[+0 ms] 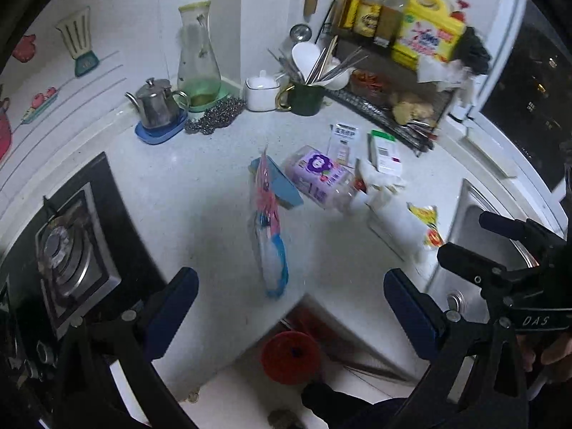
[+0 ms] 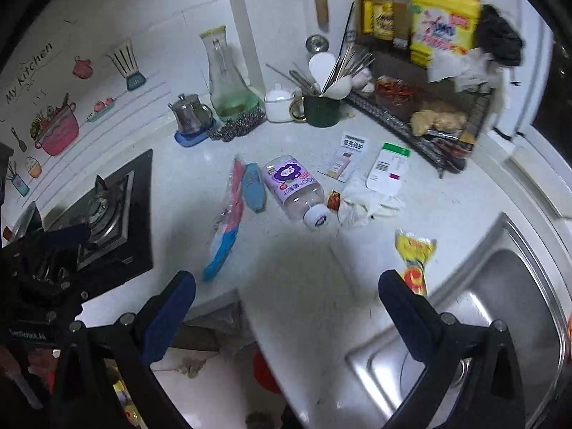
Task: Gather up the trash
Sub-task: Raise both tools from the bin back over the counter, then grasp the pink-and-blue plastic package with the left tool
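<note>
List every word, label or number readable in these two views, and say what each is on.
"My Kitchen": wall sticker, right wrist view.
"DAS": body of the right hand-held gripper, seen in the left wrist view.
"100": label of the lying plastic bottle; the rest is unreadable.
Yellow jug, white sachet, green-topped card, yellow wrapper, sauce bottles: print blurred or too small to read.

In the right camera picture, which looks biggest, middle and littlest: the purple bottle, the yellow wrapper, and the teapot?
1. Purple bottle, lying on its side, looks biggest.
2. Yellow wrapper and teapot look about alike. The wrapper lies nearer the camera, so I would not rank those two.
</note>
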The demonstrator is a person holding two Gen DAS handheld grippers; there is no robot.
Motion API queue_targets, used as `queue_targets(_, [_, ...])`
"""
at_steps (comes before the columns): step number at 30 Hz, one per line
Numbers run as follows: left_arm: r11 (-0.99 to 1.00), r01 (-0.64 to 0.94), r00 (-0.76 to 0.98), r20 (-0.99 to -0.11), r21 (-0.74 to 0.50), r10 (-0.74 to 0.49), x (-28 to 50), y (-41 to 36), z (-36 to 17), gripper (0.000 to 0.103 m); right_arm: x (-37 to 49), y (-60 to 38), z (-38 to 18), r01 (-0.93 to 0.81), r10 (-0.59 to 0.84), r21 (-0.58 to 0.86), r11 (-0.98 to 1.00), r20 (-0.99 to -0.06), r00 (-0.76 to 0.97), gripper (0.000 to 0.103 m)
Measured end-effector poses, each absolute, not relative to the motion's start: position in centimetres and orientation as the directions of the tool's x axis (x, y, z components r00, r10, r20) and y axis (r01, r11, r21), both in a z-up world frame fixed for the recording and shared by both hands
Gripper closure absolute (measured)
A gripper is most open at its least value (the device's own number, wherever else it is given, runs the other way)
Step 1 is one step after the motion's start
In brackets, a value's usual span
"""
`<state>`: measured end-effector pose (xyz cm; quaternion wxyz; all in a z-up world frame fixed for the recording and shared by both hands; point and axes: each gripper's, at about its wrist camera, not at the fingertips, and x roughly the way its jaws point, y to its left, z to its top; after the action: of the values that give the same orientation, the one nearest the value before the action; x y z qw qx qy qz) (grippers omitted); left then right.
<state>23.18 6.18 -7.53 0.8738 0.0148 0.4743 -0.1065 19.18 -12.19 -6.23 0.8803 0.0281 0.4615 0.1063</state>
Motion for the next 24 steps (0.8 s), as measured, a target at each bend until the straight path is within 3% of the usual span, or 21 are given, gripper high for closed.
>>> queue_targets(14, [0.990, 0.133, 0.346, -0.933, -0.051, -0.095, 33.7, 5.4, -18.2, 0.001, 29.9, -13.9, -12.9, -0.278, 0.219, 0.104, 0.955, -0.881, 0.420, 0.001])
queue_targets(24, [0.997, 0.066, 0.267, -0.963, -0.028, -0.044, 34.1, 6.7, -22.5, 0.030, 32.0, -13.6, -15.8, -0.339, 0.262, 0.140, 0.930, -0.901, 0.345, 0.001])
